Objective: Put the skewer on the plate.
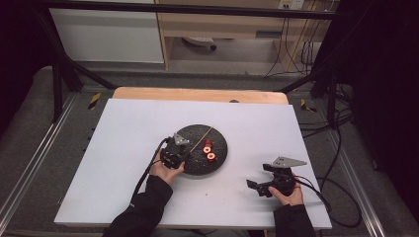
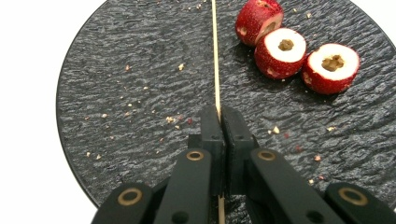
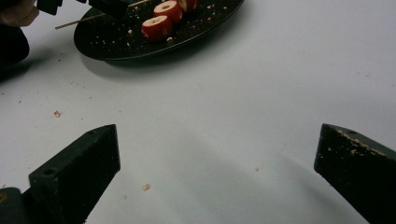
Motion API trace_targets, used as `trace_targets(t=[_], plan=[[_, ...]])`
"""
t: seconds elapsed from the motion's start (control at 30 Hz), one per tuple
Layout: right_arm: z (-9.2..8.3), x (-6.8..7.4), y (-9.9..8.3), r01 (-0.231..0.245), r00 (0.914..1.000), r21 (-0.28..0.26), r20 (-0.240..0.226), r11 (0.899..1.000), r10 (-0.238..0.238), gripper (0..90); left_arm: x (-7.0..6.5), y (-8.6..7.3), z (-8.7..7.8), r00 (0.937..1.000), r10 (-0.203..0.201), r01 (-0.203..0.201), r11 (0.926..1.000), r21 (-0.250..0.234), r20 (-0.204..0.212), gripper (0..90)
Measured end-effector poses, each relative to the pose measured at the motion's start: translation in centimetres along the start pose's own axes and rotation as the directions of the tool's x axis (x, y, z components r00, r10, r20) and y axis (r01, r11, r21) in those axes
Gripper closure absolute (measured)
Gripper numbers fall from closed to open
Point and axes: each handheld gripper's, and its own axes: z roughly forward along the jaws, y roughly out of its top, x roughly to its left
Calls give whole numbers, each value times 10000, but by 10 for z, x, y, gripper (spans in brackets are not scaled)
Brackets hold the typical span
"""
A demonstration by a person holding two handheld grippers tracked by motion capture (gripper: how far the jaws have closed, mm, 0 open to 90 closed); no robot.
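left gripper (image 2: 219, 112) is clamped on the skewer (image 2: 215, 56) over the plate (image 2: 116, 93), beside three fruits (image 2: 285, 51); right gripper (image 3: 217, 154) gapes wide above the table (image 3: 233, 93).

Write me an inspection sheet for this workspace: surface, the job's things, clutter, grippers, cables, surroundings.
Surface: white board on a wooden table, speckled with crumbs.
Job's things: thin wooden skewer over a dark round plate; three cored red fruit pieces in a row on the plate.
Clutter: crumbs on board and plate; nothing else seen.
Grippers: left gripper shut on the skewer above the plate; right gripper open, empty, over bare board.
Cables: black cable trails from the right gripper off the board's right edge.
Surroundings: black frame, cabinets behind.
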Motion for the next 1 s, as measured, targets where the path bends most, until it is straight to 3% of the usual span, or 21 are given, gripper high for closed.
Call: trace_targets(t=[0.17, 0.37, 0.73, 0.83, 1.0], plan=[[0, 0, 0, 6, 10000, 15, -17, 10000, -6, 13, 0, 0, -1, 10000, 5, -5, 10000, -21, 52, 864], [0, 0, 0, 22, 10000, -8, -13, 10000, -22, 11, 4, -2, -11, 9993, 74, -64, 9996, -281, 361, 760], [-1, 0, 0, 9, 10000, 20, 12, 10000, -9, 8, 21, -16, -48, 9955, 199, -102, 9945, -1041, 928, 400], [-1, 0, 0, -6, 10000, 38, 36, 10000, 5, 7, 28, -24, -58, 9958, 462, -364, 9920, -1206, 788, 292], [-1, 0, 0, -20, 10000, 40, 15, 10000, 20, 7, 40, -44, -73, 9961, 507, -404, 9895, -1387, 718, 142]])
